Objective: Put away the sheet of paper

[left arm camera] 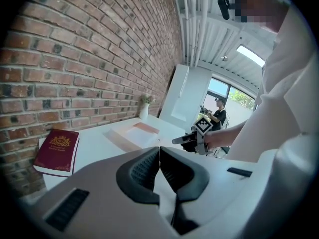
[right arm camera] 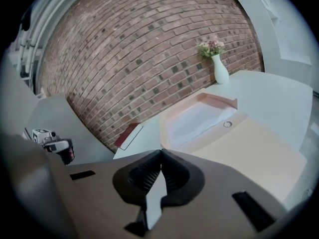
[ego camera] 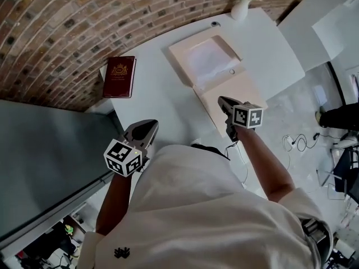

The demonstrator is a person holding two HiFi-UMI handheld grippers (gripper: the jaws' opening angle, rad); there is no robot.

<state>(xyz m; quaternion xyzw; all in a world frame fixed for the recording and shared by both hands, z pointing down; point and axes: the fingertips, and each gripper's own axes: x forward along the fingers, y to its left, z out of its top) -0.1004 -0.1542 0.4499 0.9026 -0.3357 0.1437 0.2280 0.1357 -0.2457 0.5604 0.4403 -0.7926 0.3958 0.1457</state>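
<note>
A white desk (ego camera: 162, 88) is set against a brick wall. The sheet of paper (ego camera: 210, 60) is seen already lying in the open folder (ego camera: 193, 72) near the desk's far edge; only closing is judged outstanding. Left tongs (ego camera: 148, 125) and right tongs (ego camera: 224, 102) are clenched, empty.

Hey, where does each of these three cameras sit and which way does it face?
Head view: on the person's head, looking steeply down at the white table; shows shirt, forearms, left gripper and right gripper.
Left gripper view: on the left gripper, looking along its shut jaws toward the red book and right gripper.
Right gripper view: on the right gripper, looking past its shut jaws at the open folder, vase and brick wall.
All three share the red book and open folder.
</note>
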